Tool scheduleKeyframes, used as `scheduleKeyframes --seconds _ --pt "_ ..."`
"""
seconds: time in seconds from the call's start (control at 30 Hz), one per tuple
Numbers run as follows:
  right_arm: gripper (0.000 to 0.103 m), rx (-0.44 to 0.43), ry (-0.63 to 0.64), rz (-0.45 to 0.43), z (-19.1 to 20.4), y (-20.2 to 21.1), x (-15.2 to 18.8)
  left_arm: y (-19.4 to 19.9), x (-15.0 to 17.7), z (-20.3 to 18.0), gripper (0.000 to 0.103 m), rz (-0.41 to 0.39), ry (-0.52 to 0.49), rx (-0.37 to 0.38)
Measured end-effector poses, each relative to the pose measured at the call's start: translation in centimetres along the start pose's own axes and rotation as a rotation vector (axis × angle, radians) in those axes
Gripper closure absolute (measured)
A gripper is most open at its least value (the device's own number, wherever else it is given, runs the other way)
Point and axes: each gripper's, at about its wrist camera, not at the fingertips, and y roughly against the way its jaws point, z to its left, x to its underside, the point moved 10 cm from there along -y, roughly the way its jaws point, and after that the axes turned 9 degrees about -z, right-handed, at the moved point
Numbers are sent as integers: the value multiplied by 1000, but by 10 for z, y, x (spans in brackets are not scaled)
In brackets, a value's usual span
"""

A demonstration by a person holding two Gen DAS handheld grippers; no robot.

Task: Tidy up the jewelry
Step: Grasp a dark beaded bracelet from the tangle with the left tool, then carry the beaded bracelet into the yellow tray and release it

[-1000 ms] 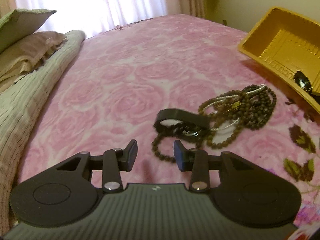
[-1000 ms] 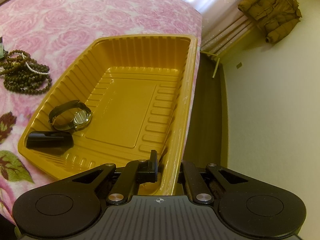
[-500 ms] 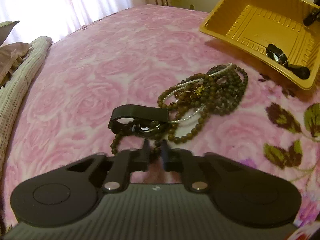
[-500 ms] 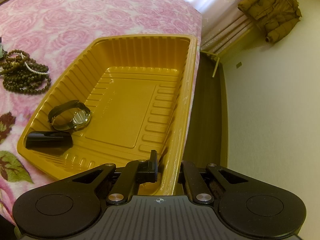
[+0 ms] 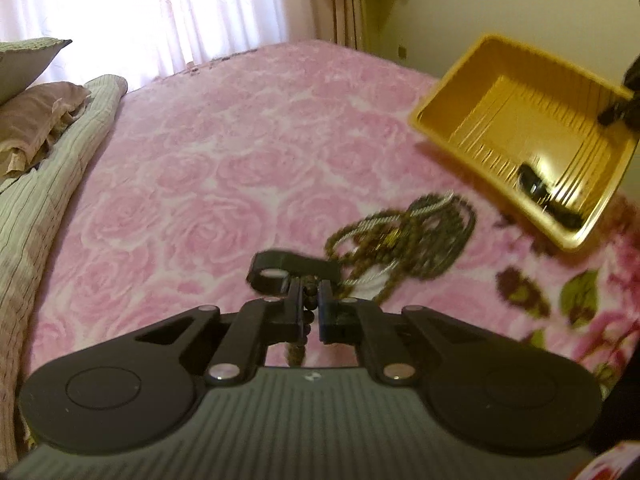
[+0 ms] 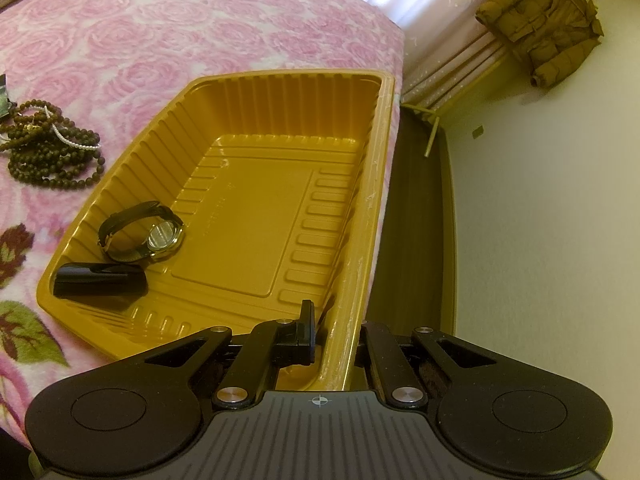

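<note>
A: What lies beside the tray (image 6: pixel 372 184)?

B: The tray is ribbed yellow plastic on a pink rose-patterned bed (image 5: pixel 224 184). Just left of it sits a tangle of round brown bead strands (image 6: pixel 48 156). Inside, at its near-left corner, a strapped wristwatch (image 6: pixel 140 232) and a glossy black case (image 6: pixel 100 280).

A: And the grippers?

B: The left gripper (image 5: pixel 309 316) has jaws clenched on a beaded bracelet (image 5: pixel 307 312) with a black watch (image 5: pixel 292 272) just beyond. The right gripper (image 6: pixel 336 336) has jaws grasping the tray's near rim.

Daylit room, fisheye bend at the edges

Curtains (image 5: pixel 160 20) glare white beyond the left fingers; beads (image 5: pixel 404 236) and tray (image 5: pixel 440 120) ahead smear with motion blur.
</note>
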Motion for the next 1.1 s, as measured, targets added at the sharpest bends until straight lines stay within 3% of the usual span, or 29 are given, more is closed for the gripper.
scheduleKeyframes --seconds 0.27,0.73,1.1 --pt "98 -1 0 -2 0 1 0 5 -42 -49 97 -73 19 123" --pt "98 -15 -12 -9 -3 2 1 -34 -97 -181 97 -126 -49 380" --pt "98 -20 -29 -14 -3 -1 2 -51 -112 -228 97 -123 -63 451"
